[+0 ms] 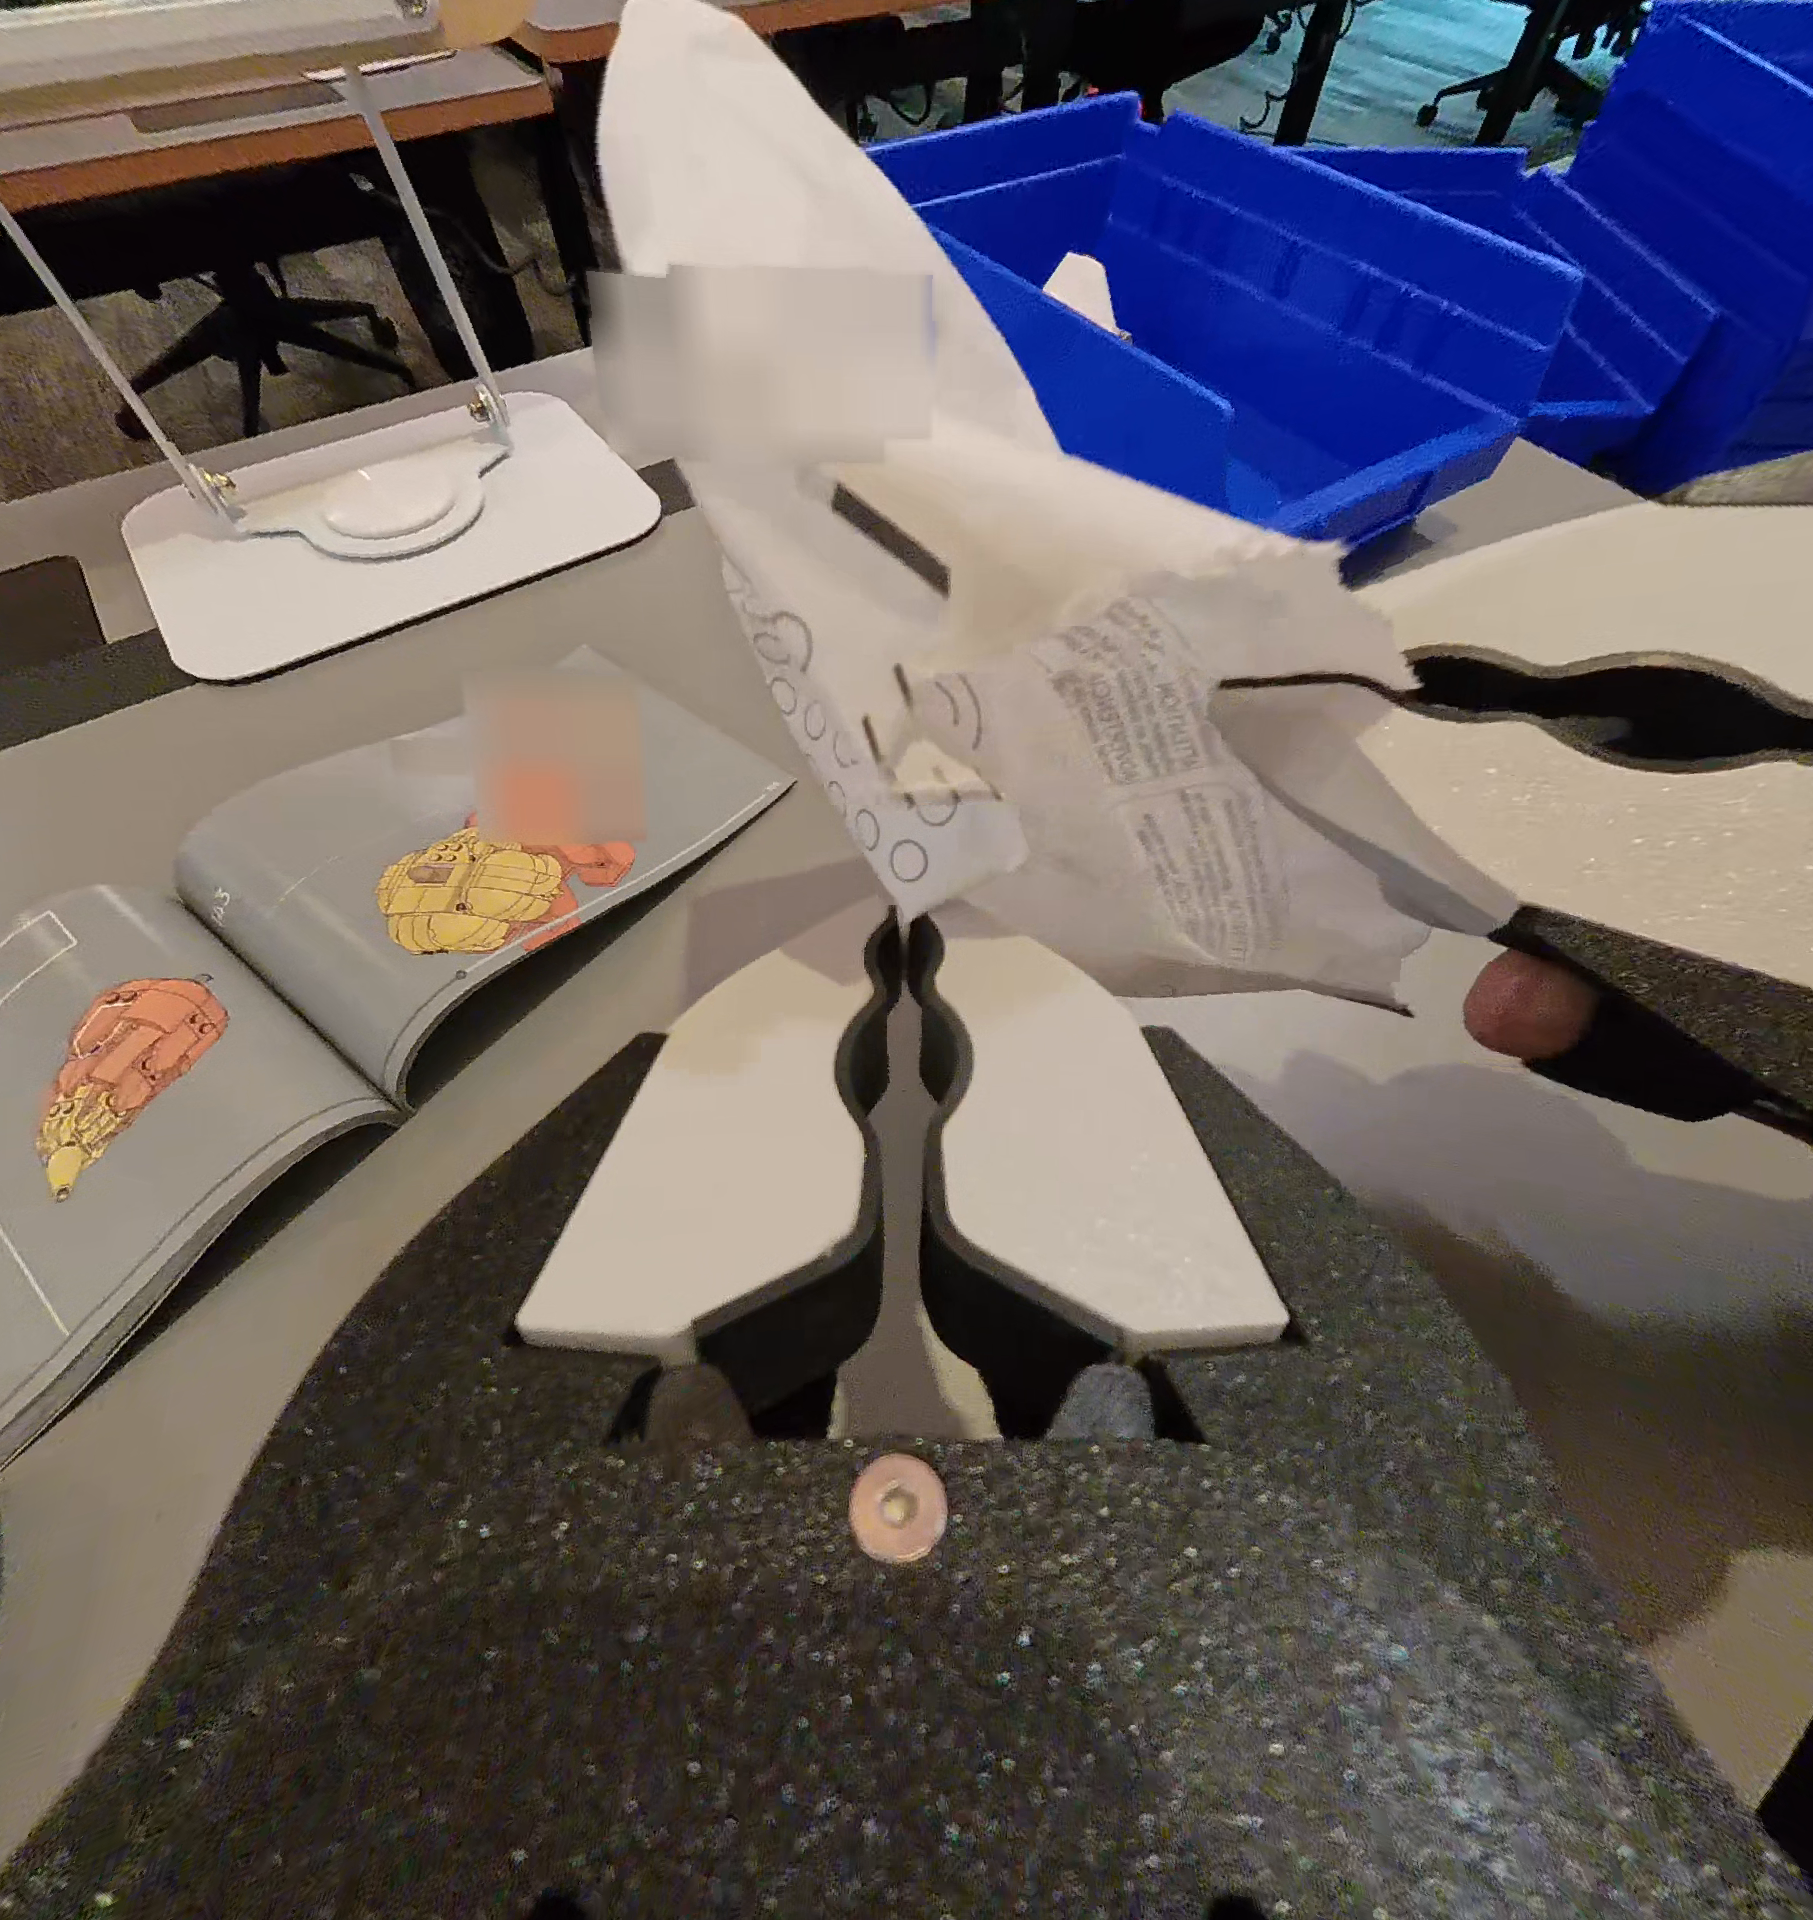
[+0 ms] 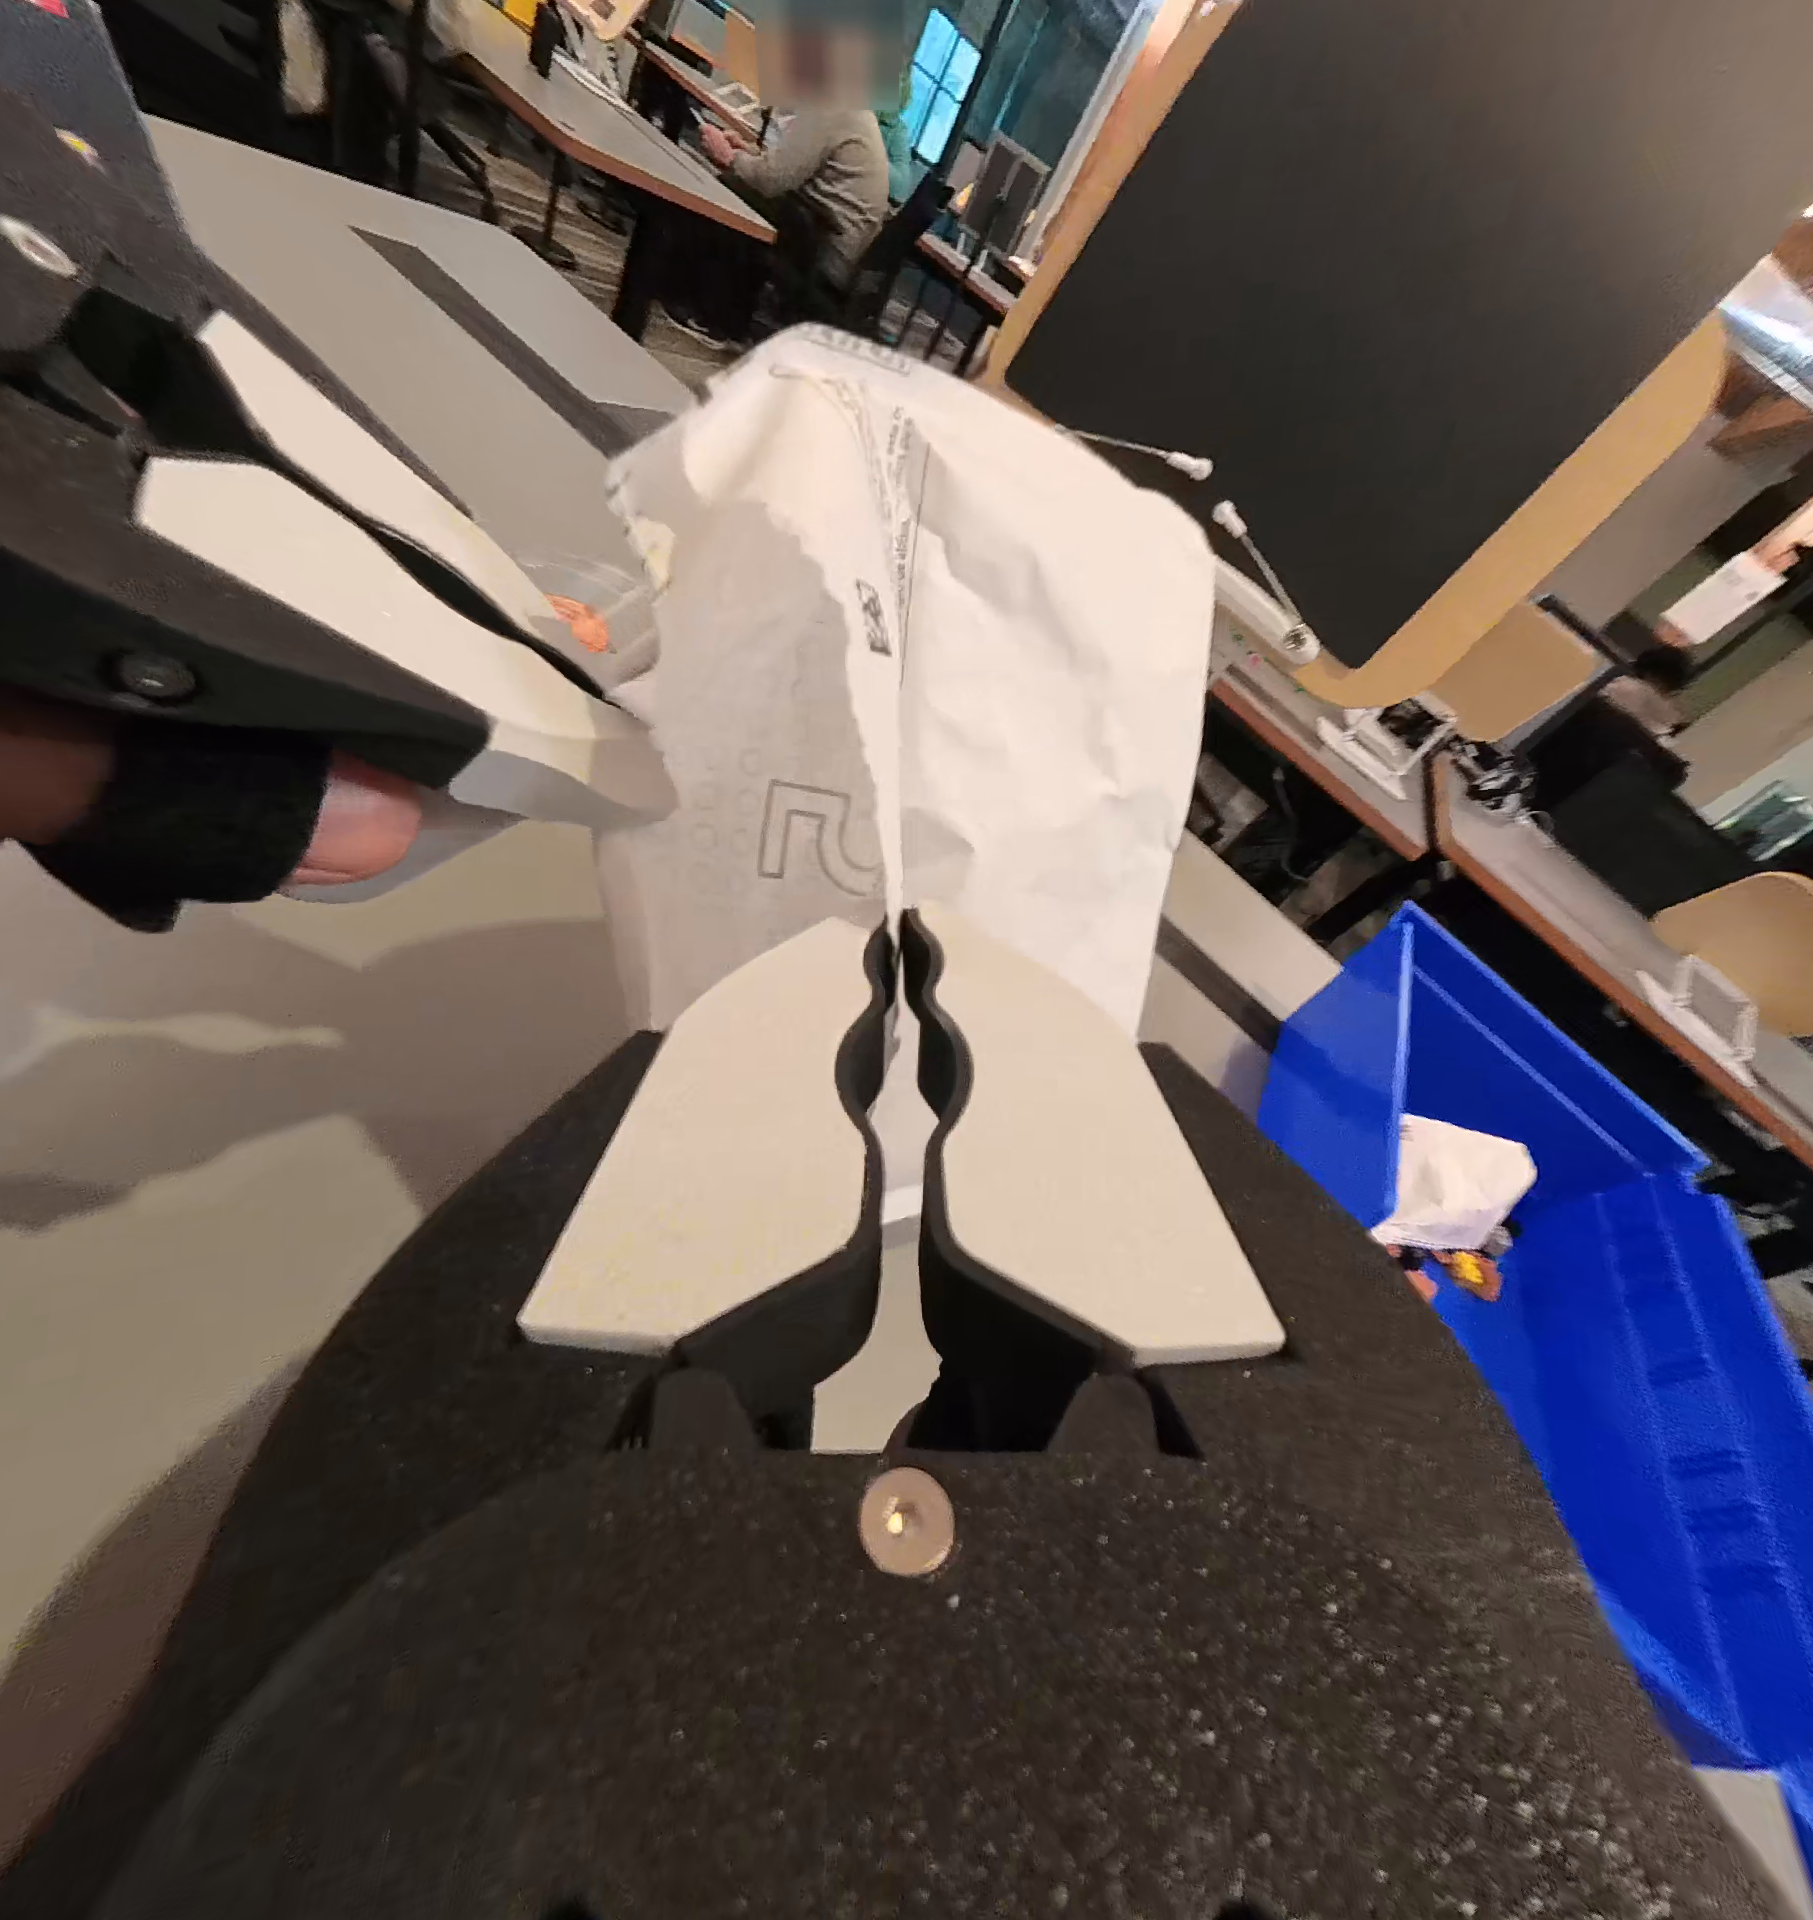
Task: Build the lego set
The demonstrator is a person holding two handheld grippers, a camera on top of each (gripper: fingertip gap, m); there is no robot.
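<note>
Both grippers are closed on one white paper bag [image 1: 995,644], which hangs in the air at the middle of each frame, above the grey worktop [image 1: 1608,623]. Left gripper [image 1: 904,925] pinches the lower corner of the bag with its tips almost touching. Right gripper [image 2: 900,920] holds another edge in the same way, and in the left wrist view it comes in from the right edge of the frame.

I judge that the step in hand is opening a bag of lego pieces, because the upper edge of the paper looks already torn and ragged. The next move probably needs the two grippers to pull apart with a firm hold, so that the thin paper does not slip out.

The bag is crumpled, matt and printed with small circles. At the lower left, an open instruction booklet [image 1: 289,997] lies on the worktop, glossy and curved at the spine. Rigid blue plastic bins [image 1: 1328,312] stand at the upper right.
</note>
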